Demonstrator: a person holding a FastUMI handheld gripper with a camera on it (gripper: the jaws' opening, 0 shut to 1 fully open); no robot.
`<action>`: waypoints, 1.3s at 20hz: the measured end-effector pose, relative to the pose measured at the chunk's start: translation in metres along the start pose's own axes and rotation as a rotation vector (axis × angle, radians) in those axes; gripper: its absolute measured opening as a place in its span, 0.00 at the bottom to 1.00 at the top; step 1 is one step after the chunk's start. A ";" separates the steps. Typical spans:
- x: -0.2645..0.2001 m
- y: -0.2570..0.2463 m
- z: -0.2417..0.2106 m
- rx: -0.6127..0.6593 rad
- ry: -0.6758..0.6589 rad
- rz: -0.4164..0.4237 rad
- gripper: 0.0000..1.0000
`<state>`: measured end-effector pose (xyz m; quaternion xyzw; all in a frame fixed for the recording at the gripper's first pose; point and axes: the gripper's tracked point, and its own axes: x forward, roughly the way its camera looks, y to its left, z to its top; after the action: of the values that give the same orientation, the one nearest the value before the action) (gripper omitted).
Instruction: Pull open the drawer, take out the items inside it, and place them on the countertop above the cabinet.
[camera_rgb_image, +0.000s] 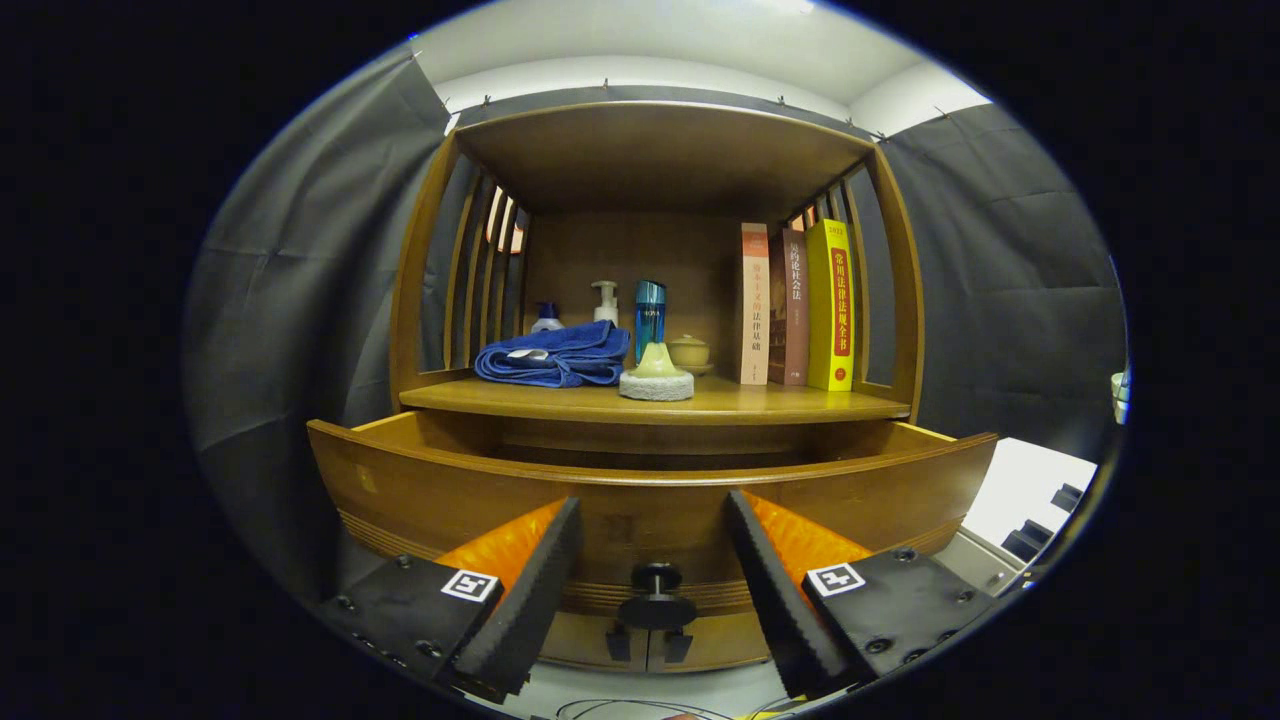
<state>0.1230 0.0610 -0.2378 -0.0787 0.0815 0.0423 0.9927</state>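
Drawer (650, 490) is standing pulled open under the counter (760, 404); gripper (652, 555) is hovering in front, fingers spread apart, gripping nothing.
On the counter, left to right: blue towel (553, 355) lying folded, pump bottle (604, 301) behind it, teal bottle (649, 318), sponge scrubber (656, 378) near the front edge, small lidded jar (689, 351), three books (797, 305) standing upright. Drawer knob (656, 582) is sitting between the fingers, untouched; drawer inside is hidden.

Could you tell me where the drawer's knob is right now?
The knob sits on the pulled-out drawer front, centred between the open gripper fingers, untouched.
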 end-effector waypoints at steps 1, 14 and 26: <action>0.004 0.000 0.000 0.001 0.001 -0.001 0.97; 0.058 0.000 -0.007 0.009 0.017 0.004 0.97; 0.092 0.000 -0.011 0.009 0.030 0.002 0.97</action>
<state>0.2117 0.0652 -0.2643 -0.0749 0.0966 0.0420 0.9916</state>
